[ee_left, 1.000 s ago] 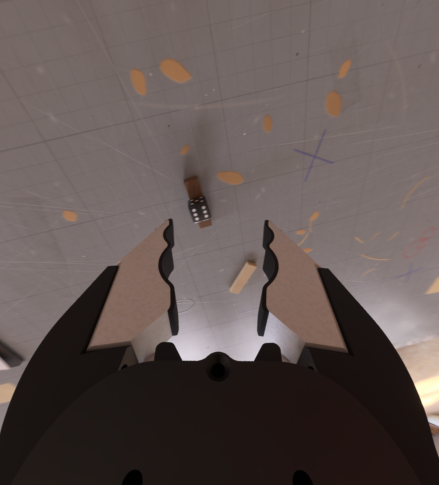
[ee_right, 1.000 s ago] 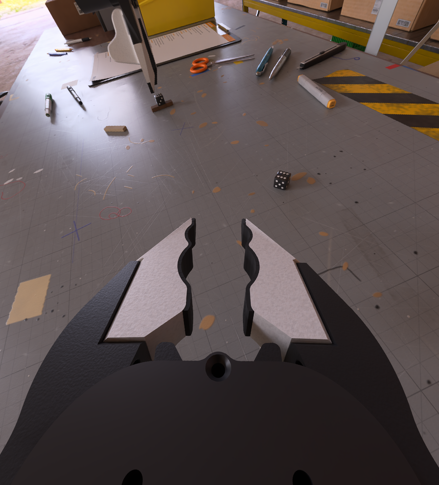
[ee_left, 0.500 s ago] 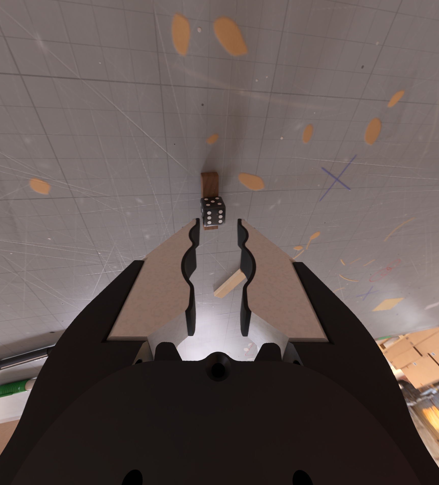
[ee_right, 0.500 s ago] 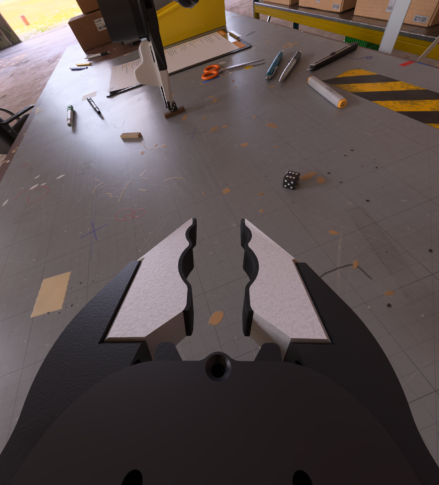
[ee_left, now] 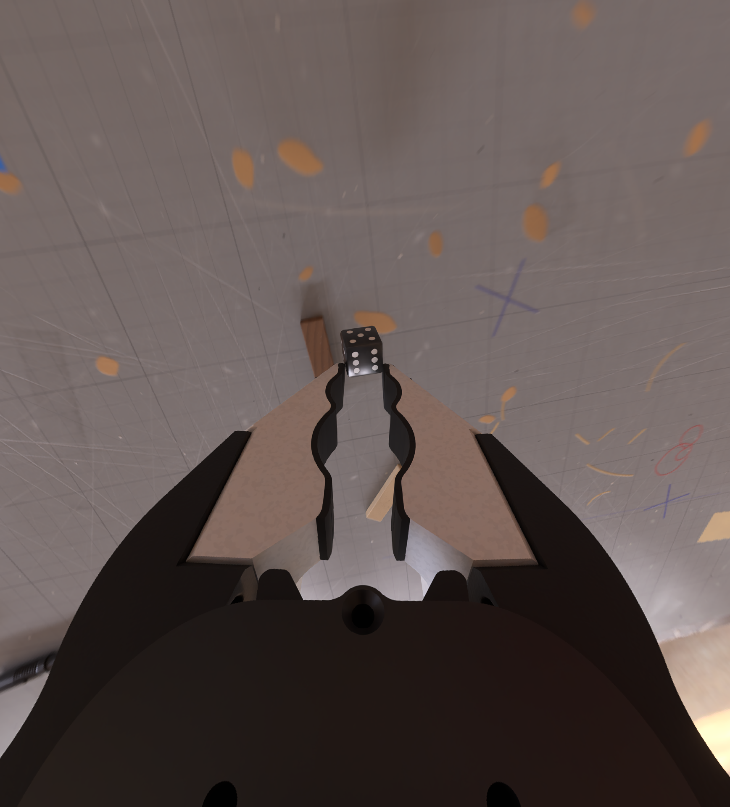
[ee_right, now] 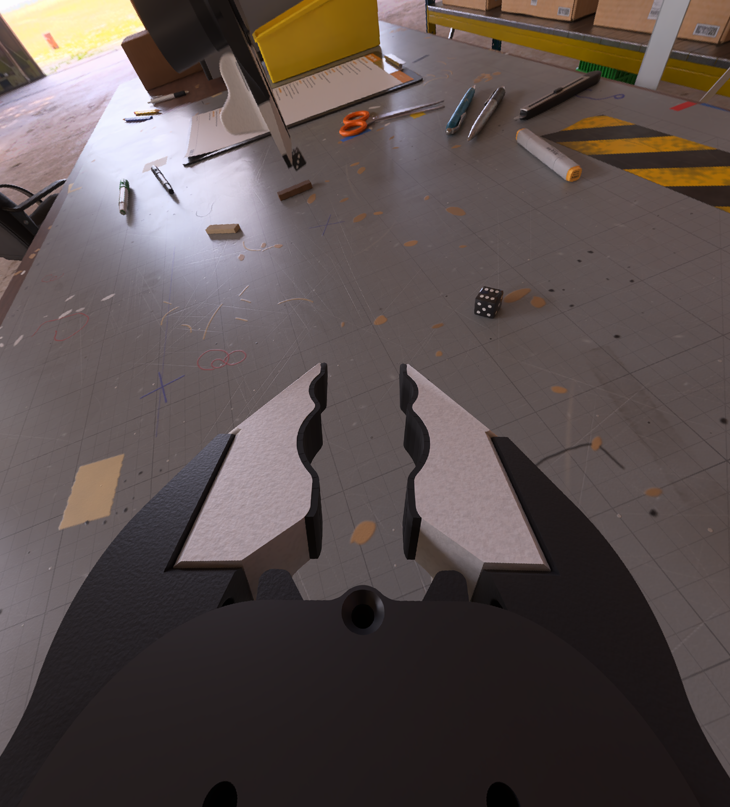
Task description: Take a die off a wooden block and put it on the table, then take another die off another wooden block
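My left gripper [ee_left: 364,370] is shut on a black die [ee_left: 362,352] with white pips, held at the fingertips above the table. The dark wooden block [ee_left: 314,345] it stood on lies bare just left of the die. In the right wrist view the left gripper [ee_right: 289,160] holds that die [ee_right: 298,159] above the dark block [ee_right: 295,190]. A light wooden block [ee_right: 223,230] lies bare to the left; it also shows in the left wrist view [ee_left: 379,501]. A second black die [ee_right: 488,301] rests on the table. My right gripper [ee_right: 363,375] is open and empty, hovering over the mat.
At the far end of the grey cutting-mat table [ee_right: 398,270] lie orange scissors [ee_right: 354,123], pens [ee_right: 478,111], a white marker [ee_right: 548,153], a clipboard [ee_right: 310,91] and a yellow bin [ee_right: 319,35]. Yellow-black hazard tape [ee_right: 677,161] marks the right side. A green pen [ee_right: 123,197] lies left.
My left gripper closed on the die and lifted it off the dark wooden block, which is now bare. My right gripper stayed open and shifted slightly.
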